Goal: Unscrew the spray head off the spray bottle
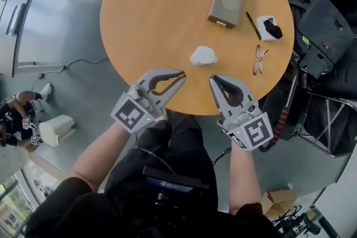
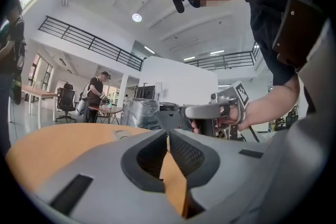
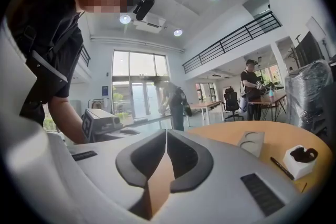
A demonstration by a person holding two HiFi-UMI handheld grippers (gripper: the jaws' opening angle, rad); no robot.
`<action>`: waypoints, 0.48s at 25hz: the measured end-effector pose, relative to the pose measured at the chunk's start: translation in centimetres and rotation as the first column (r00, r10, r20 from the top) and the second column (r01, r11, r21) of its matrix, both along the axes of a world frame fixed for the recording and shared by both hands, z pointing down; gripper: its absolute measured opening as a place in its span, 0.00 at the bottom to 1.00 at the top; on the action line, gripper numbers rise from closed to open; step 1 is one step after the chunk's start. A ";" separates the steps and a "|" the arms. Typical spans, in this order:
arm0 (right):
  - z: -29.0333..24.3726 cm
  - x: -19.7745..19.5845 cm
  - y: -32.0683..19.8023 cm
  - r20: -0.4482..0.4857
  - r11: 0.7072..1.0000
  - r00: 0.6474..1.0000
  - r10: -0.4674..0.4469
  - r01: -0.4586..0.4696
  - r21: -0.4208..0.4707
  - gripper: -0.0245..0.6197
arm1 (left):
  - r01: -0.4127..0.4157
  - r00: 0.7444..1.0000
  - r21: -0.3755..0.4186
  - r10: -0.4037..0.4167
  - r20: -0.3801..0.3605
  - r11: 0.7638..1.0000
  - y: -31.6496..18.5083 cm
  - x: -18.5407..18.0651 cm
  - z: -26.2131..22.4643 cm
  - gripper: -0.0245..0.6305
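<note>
This is a big open office that is also a work hall. The white ceiling is very high, with round lights (image 2: 136,17) in it. A railing (image 2: 89,42) runs along an upper floor. There are desks (image 2: 37,93), office chairs (image 2: 65,99) and tall glass doors (image 3: 139,86). People (image 2: 97,94) work at tables. A machine wrapped in plastic (image 2: 140,111) and black gear (image 1: 329,25) stand by a round wooden table (image 1: 156,3).

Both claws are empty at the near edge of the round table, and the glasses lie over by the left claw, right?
Not quite. In the head view the glasses lie nearer the right claw than the left claw. The rest holds: both claws are empty at the near edge of the round table.
</note>
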State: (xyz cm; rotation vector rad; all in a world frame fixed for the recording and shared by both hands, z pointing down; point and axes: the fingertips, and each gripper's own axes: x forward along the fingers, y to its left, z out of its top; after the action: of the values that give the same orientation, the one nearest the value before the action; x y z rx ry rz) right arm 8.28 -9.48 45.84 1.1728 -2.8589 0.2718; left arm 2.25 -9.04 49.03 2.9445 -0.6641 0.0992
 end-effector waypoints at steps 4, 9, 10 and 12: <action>3.6 0.6 -1.4 -0.008 1.000 1.000 0.009 -0.009 -0.016 0.10 | 0.017 1.000 -0.022 -0.016 0.005 1.000 -1.4 0.6 4.5 0.10; 7.8 1.6 -2.5 -0.008 0.999 0.999 0.032 -0.032 -0.039 0.13 | 0.017 0.998 -0.026 -0.016 0.060 1.000 -2.8 1.6 10.7 0.18; 8.6 1.7 -2.6 -0.004 0.998 0.999 0.038 -0.038 -0.042 0.13 | 0.019 0.998 -0.024 -0.017 0.066 1.000 -3.3 1.8 11.8 0.21; 10.2 2.2 -2.8 0.004 0.998 0.999 0.048 -0.048 -0.050 0.13 | 0.018 0.997 -0.008 -0.017 0.079 1.000 -3.9 2.4 13.9 0.23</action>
State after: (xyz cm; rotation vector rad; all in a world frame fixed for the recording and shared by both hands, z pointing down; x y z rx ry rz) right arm 10.52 -12.32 56.06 1.2342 -2.8137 0.3458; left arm 4.68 -12.98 62.94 2.9386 -0.6980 0.2169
